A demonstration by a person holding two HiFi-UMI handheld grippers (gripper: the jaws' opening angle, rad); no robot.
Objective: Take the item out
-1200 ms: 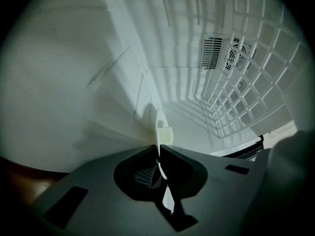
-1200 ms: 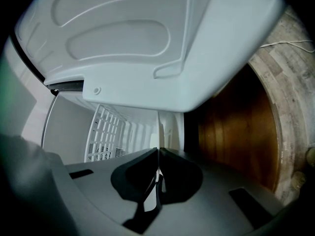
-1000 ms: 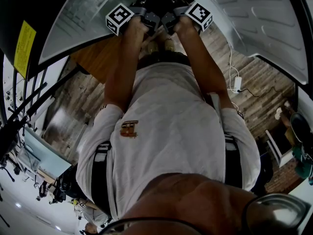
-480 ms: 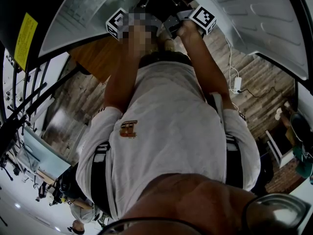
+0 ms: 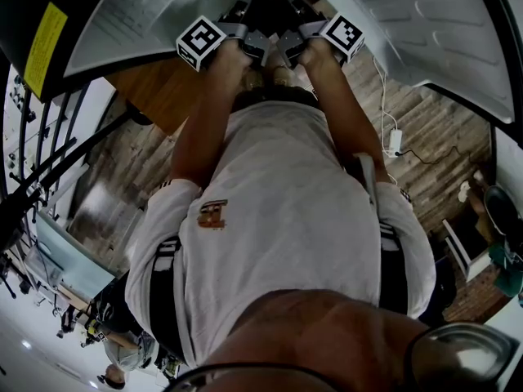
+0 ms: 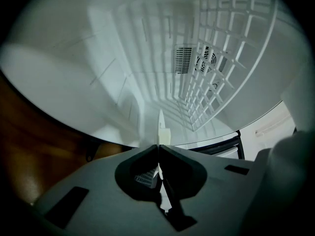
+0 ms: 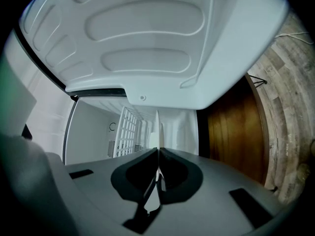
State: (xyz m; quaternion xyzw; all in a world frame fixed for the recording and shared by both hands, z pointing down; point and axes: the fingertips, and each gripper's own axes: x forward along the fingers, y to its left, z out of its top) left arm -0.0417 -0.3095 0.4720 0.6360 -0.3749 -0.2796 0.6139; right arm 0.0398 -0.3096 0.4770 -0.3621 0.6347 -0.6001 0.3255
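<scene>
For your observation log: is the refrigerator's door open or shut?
Open: the door shows its moulded inner liner, and the white wire rack inside is visible.

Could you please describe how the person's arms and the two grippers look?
The left gripper and the right gripper look alike: a grey body with a dark hollow behind thin pale jaws. Each carries a cube with black-and-white square markers, the left cube and the right cube. No cables show on them. The person wears a light short-sleeved T-shirt with a small chest emblem.
</scene>
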